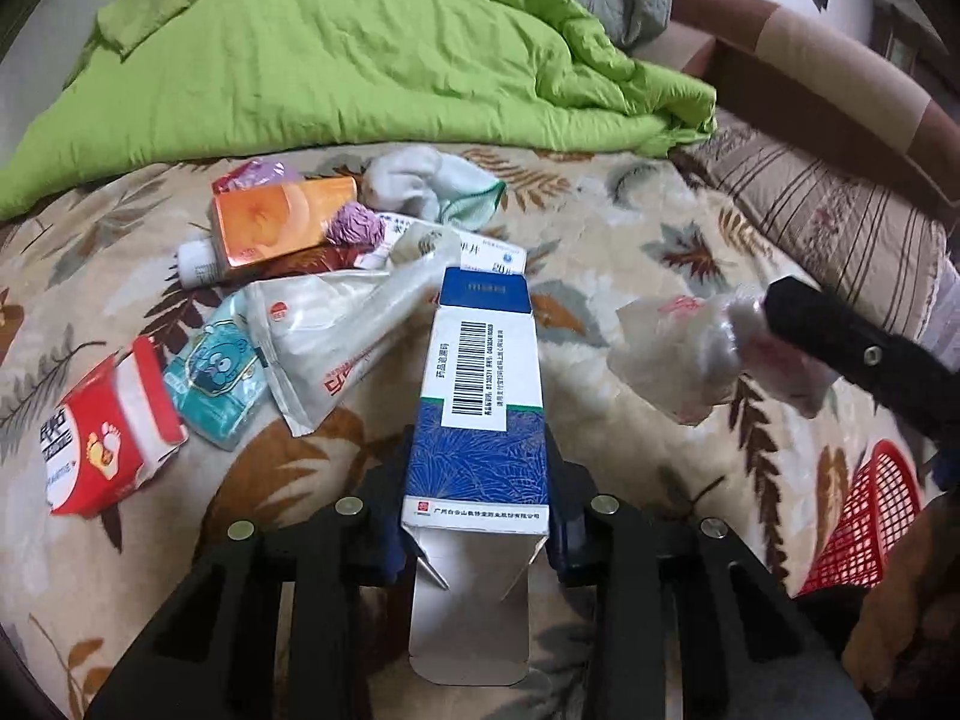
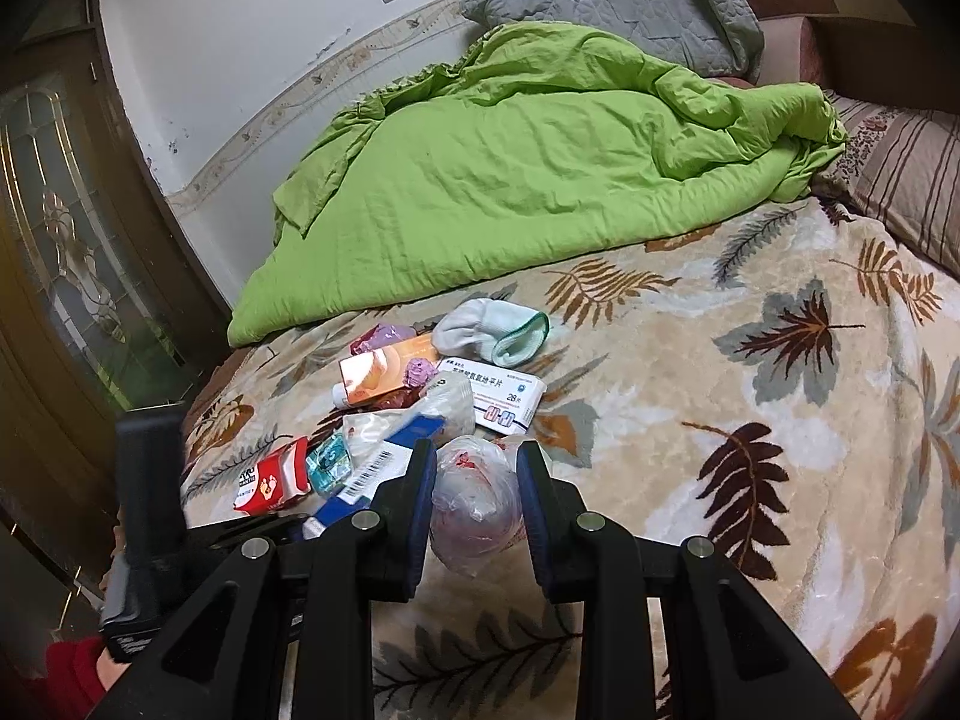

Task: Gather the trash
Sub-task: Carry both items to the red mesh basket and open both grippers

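My left gripper (image 1: 480, 447) is shut on a blue and white medicine box (image 1: 480, 384) with a barcode. It holds the box's lower half, and the open end flap hangs toward the camera. The same box (image 2: 372, 471) shows at the left of the right wrist view. My right gripper (image 2: 477, 456) is shut on a crumpled clear plastic bag (image 2: 474, 504) with red marks, just above the leaf-patterned blanket (image 2: 720, 396). In the left wrist view that bag (image 1: 678, 354) hangs at the right from a black finger (image 1: 840, 348).
More litter lies on the blanket: an orange box (image 1: 282, 222), a white tube (image 1: 198, 261), a red and white box (image 1: 108, 426), a teal sachet (image 1: 216, 378), a white pouch (image 1: 336, 330), a pill box (image 2: 498, 393) and a sock (image 1: 426, 180). A red mesh basket (image 1: 864, 516) stands at the right. A green quilt (image 1: 360, 60) lies behind.
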The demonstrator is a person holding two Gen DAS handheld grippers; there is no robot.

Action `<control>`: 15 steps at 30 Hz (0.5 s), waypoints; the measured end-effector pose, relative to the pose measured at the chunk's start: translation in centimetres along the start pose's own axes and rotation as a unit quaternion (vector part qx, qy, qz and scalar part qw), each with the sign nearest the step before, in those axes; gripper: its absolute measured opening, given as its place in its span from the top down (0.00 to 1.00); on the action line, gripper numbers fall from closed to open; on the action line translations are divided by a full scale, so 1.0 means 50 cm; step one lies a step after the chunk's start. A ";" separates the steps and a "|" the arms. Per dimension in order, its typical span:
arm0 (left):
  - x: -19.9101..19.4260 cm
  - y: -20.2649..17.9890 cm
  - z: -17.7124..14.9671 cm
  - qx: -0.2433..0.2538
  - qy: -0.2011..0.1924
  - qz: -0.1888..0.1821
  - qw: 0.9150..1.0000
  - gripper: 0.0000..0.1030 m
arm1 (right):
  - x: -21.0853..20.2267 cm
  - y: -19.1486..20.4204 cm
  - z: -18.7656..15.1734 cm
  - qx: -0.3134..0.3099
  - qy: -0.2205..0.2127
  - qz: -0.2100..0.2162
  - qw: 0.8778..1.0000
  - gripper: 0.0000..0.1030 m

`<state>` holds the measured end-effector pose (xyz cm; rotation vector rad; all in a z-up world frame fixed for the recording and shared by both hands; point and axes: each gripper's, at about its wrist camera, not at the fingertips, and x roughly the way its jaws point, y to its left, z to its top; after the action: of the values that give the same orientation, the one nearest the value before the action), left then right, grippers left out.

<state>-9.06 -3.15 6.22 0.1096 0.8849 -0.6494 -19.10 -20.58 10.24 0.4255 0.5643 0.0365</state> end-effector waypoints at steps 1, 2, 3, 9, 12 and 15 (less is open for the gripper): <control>-0.007 -0.001 -0.002 -0.006 -0.003 -0.003 1.000 0.67 | -0.007 0.002 0.001 -0.001 -0.003 0.000 1.000 0.71; -0.015 -0.004 -0.004 -0.008 -0.007 -0.008 1.000 0.67 | -0.016 0.003 0.002 -0.001 -0.005 0.001 1.000 0.71; -0.024 -0.010 -0.005 -0.008 -0.013 -0.010 1.000 0.67 | -0.028 0.003 0.004 -0.002 -0.011 -0.002 1.000 0.71; -0.068 -0.099 -0.016 0.041 -0.024 -0.043 0.998 0.67 | -0.148 -0.059 0.013 0.046 -0.027 0.004 0.999 0.71; -0.094 -0.179 -0.019 0.080 -0.031 -0.074 0.994 0.67 | -0.239 -0.105 0.013 0.061 -0.042 -0.011 0.997 0.71; -0.119 -0.259 -0.022 0.115 -0.038 -0.106 0.987 0.67 | -0.347 -0.156 -0.001 0.069 -0.059 -0.043 0.995 0.71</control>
<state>-19.90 -10.33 12.16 0.1981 0.7504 -0.9476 -34.48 -30.27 15.93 0.5345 0.4691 -0.1110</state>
